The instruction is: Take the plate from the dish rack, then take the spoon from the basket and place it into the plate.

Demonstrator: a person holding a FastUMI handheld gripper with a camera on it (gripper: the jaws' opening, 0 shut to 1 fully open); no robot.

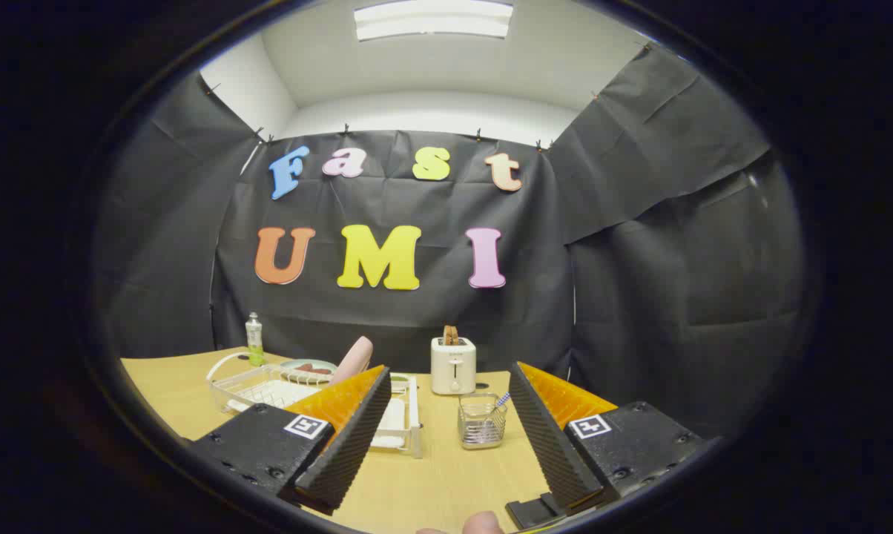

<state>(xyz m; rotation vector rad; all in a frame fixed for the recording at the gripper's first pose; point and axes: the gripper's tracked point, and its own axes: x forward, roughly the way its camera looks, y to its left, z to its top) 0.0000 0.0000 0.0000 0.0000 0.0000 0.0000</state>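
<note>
My tongs point(446, 400) hang wide open and empty above the wooden desk point(432, 475), the small wire basket point(482, 421) just ahead between their fingers.

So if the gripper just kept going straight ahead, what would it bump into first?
Probably the small wire mesh basket with a spoon handle sticking out, standing on the wooden table just ahead between the open fingers. The white toaster stands further behind it, though depth is hard to judge.
</note>
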